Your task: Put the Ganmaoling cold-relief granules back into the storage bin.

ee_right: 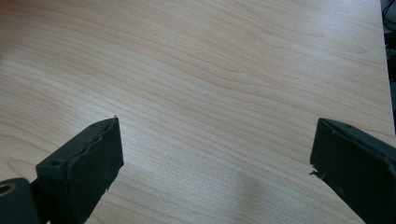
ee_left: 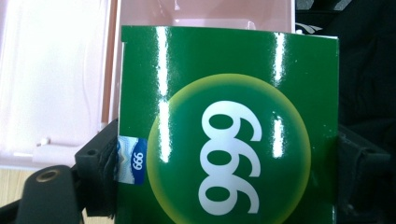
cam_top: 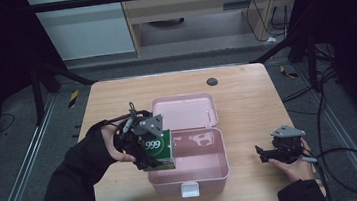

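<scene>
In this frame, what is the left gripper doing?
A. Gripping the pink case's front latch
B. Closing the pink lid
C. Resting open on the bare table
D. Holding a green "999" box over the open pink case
D: the left gripper has its jaws clamped on both sides of the green box printed "999", held at the left edge of the open pink case.

Light wooden table, open pink box resting on it — lid laid flat behind

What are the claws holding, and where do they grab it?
The left claw grips the green 999 box by its two side edges. The right claw is open, holding nothing.
</scene>
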A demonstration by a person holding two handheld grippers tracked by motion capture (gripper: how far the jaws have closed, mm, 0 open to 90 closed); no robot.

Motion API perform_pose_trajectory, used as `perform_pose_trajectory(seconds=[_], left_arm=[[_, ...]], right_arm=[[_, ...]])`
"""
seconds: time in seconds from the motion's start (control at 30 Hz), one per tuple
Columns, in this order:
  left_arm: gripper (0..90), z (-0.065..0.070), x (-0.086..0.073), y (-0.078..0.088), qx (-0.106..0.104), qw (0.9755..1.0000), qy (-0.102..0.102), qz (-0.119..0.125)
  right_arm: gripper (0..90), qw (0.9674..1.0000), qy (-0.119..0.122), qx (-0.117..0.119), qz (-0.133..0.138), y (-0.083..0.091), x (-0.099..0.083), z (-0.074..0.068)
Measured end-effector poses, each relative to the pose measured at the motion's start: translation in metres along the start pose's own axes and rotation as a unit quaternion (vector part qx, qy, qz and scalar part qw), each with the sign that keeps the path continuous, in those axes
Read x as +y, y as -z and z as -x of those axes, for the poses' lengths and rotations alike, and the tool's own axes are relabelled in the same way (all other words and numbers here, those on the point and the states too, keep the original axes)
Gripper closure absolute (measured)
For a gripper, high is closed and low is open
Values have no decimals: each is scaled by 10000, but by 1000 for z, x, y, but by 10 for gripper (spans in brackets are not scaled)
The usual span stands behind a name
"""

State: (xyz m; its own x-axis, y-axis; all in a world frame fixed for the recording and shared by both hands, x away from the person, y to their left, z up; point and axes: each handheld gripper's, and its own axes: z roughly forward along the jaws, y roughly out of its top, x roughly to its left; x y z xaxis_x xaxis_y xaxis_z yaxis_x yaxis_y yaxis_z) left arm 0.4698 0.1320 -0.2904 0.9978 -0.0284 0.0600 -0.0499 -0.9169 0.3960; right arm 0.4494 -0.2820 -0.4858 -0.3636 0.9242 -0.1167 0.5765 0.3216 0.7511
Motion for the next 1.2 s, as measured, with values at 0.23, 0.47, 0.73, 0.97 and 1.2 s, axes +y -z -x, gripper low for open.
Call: perform_pose_trajectory(seconds=[0.23, 0.47, 0.73, 0.97, 1.2], left_arm=[[149, -2, 8, -10, -67, 10000, -42, 1], [148, -4, 12, -21, -100, 9999, -83, -5], [149, -5, 15, -34, -193, 9997, -97, -100], [148, -8, 13, -45, -209, 9996, -74, -195], [148, -8, 10, -58, -231, 9992, -69, -304]], right_arm=[[29, 10000, -7, 10, 15, 0, 0, 0], [29, 10000, 14, 17, 16, 0, 0, 0], [29, 10000, 15, 33, 21, 0, 0, 0], [29, 10000, 32, 38, 13, -1, 0, 0], [29, 10000, 42, 47, 16, -1, -1, -1]])
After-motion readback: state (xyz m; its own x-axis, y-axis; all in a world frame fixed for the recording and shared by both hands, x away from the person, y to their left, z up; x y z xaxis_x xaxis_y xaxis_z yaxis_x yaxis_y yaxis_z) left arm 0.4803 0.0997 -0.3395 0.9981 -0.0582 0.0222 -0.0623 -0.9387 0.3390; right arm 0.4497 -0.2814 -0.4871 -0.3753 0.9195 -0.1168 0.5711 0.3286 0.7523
